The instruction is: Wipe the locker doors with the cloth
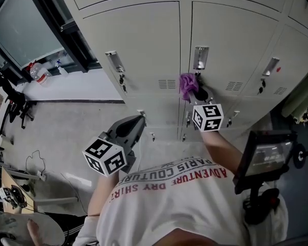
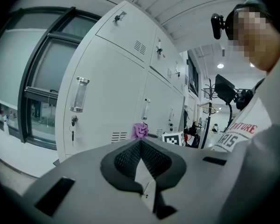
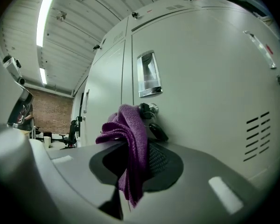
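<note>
Right gripper [image 3: 139, 148] pinching purple cloth [image 3: 130, 139], left gripper [image 2: 141, 143] closed empty; key [image 3: 157, 131] just ahead could snag cloth, pulling it loose.

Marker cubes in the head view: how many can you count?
2. One marker cube is on the left gripper, lower left; the other on the right gripper, beside the purple cloth. None seems hidden.
</note>
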`<state>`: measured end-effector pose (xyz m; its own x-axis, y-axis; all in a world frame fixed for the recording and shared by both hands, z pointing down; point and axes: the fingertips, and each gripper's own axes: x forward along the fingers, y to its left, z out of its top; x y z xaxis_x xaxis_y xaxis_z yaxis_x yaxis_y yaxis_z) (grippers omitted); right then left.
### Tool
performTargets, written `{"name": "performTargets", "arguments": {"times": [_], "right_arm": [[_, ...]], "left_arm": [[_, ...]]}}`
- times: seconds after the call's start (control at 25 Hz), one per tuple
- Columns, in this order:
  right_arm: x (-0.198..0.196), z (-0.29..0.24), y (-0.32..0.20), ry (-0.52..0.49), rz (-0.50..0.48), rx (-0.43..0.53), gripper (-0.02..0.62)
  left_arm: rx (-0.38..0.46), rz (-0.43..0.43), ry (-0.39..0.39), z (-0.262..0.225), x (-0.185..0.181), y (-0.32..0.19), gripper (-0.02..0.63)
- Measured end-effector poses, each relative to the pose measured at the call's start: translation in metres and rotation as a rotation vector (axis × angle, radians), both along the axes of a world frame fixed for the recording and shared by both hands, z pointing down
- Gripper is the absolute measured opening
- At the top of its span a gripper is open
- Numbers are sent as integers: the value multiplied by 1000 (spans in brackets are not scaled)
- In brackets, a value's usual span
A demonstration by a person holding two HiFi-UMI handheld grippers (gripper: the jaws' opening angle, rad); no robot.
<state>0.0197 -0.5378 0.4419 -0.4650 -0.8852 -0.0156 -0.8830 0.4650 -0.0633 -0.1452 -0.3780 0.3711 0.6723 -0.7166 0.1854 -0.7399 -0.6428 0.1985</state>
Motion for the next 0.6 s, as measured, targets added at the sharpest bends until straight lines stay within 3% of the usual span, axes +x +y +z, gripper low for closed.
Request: {"name": "performTargets", "arguments": {"times": [0.36,0.6], "right_arm": [[52,0,5,43,87,6,54],[105,2,8,20,191,7,54]], "left_arm": [[4,87,0,0,33,-2,1],[3,133,2,3,47,-3,0]]}}
